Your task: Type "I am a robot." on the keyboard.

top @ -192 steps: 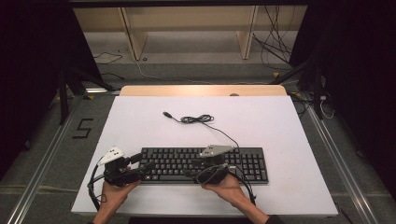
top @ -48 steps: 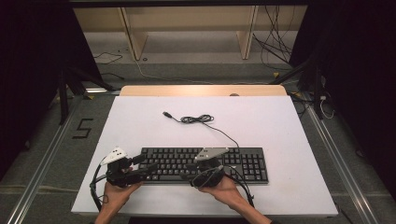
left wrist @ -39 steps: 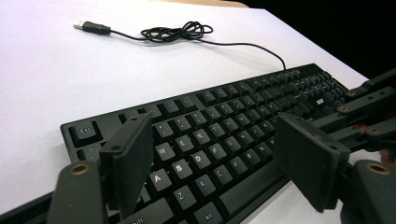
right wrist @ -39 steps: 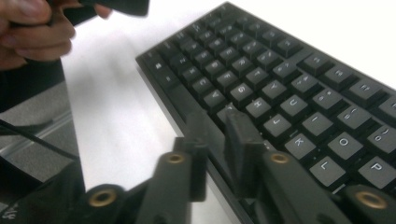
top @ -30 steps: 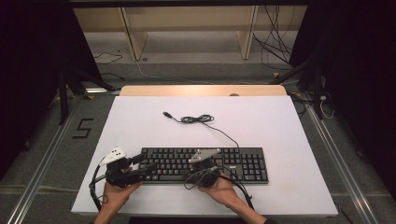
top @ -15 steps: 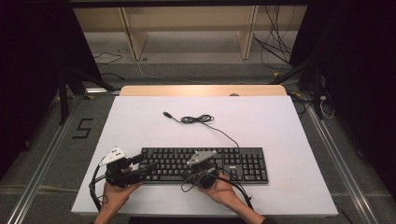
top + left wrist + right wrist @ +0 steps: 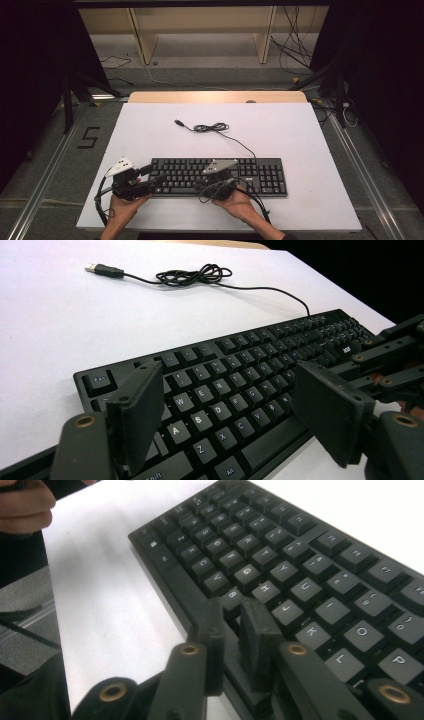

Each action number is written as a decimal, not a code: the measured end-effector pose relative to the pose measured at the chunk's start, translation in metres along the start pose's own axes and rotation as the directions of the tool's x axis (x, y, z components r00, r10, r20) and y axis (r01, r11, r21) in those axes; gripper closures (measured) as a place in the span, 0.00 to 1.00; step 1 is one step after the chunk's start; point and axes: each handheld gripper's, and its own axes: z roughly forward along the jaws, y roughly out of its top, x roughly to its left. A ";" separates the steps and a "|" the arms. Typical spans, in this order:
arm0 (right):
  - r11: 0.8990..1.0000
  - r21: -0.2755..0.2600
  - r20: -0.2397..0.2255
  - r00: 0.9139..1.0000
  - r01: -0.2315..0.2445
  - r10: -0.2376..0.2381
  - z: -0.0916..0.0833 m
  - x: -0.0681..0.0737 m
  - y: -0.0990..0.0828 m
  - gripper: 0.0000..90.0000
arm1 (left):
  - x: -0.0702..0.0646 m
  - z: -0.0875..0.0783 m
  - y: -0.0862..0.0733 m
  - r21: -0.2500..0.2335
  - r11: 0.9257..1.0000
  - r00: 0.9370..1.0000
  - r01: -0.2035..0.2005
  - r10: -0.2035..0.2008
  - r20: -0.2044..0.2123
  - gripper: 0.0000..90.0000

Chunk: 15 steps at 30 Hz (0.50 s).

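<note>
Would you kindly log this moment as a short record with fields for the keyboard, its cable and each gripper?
keyboard: black keyboard flat on white table, near the front edge
cable: cable loosely coiled behind it, plug free
left gripper: left gripper jaws wide over the letter keys at the keyboard's left end
right gripper: right gripper jaws just been opening, narrow gap, nothing between, above the near edge

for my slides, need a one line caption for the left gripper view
Open left gripper poised over a black keyboard, its cable coiled behind.

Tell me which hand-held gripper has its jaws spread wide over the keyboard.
The left hand-held gripper: its jaws stand far apart above the letter keys of the keyboard. The right hand-held gripper has just been opening, leaving a narrow gap with nothing between.
</note>
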 end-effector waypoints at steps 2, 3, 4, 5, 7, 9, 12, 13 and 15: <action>1.000 -0.007 0.002 1.000 -0.010 0.010 -0.002 -0.001 0.001 0.81 | 0.000 0.000 0.000 0.000 1.000 1.000 0.000 0.000 0.000 0.32; 1.000 -0.012 0.003 1.000 -0.014 0.014 -0.002 -0.002 0.001 0.80 | 0.000 0.000 0.000 0.001 1.000 1.000 -0.001 0.001 0.000 0.32; 1.000 -0.017 0.004 1.000 -0.015 0.015 -0.003 -0.003 0.001 0.79 | 0.000 0.000 0.000 0.001 1.000 1.000 -0.001 0.001 -0.001 0.32; 1.000 -0.022 0.006 1.000 -0.017 0.017 -0.003 -0.004 0.002 0.76 | 0.000 0.000 0.000 0.001 1.000 1.000 0.000 0.000 -0.001 0.32; 0.999 -0.026 0.012 0.999 -0.030 0.030 -0.004 -0.006 0.003 0.71 | 0.000 0.000 0.000 0.000 1.000 1.000 -0.001 0.001 -0.001 0.32; 0.999 -0.032 0.011 0.999 -0.044 0.044 -0.005 -0.009 0.003 0.66 | 0.000 0.001 0.000 0.002 1.000 1.000 0.000 0.000 -0.002 0.31; 0.998 -0.039 0.023 0.998 -0.058 0.059 -0.005 -0.012 0.005 0.57 | 0.000 0.000 0.000 0.002 1.000 1.000 0.000 0.000 -0.003 0.31; 0.997 -0.043 0.023 0.998 -0.063 0.064 -0.005 -0.012 0.005 0.56 | 0.000 0.000 0.000 0.003 1.000 1.000 0.001 -0.001 -0.004 0.31; 0.996 -0.051 0.025 0.997 -0.068 0.069 -0.006 -0.013 0.005 0.52 | 0.001 0.001 0.000 0.004 1.000 1.000 0.001 -0.001 -0.006 0.31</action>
